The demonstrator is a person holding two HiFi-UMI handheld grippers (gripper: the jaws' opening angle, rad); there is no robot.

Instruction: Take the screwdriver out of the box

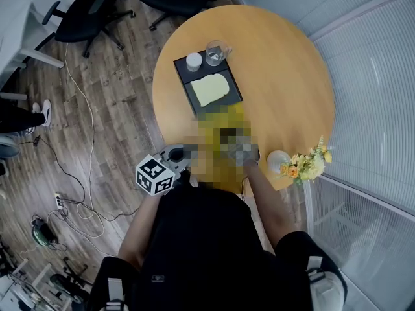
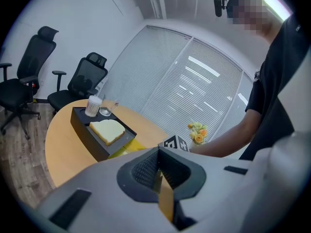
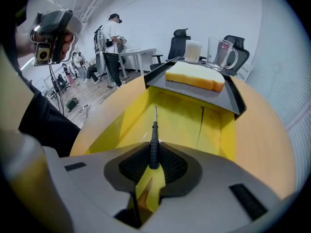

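The screwdriver (image 3: 154,140) has a black ribbed handle and a thin metal shaft. My right gripper (image 3: 153,155) is shut on that handle, and the shaft points forward over the open yellow box (image 3: 180,125). The head view hides the box under a mosaic patch, with the right gripper (image 1: 243,153) at its near side. My left gripper (image 1: 170,161) hangs at the table's near-left edge beside the box (image 2: 127,148). Its jaws (image 2: 158,166) are shut; a yellowish sliver shows in the slit below the pads, and I cannot tell whether anything is gripped.
A black tray (image 1: 183,70) behind the box carries a bread slice (image 1: 209,89), a glass mug (image 1: 216,52) and a white cup (image 1: 194,61). A flower vase (image 1: 308,166) stands at the table's right edge. Office chairs (image 1: 84,15) and floor cables (image 1: 84,173) lie to the left.
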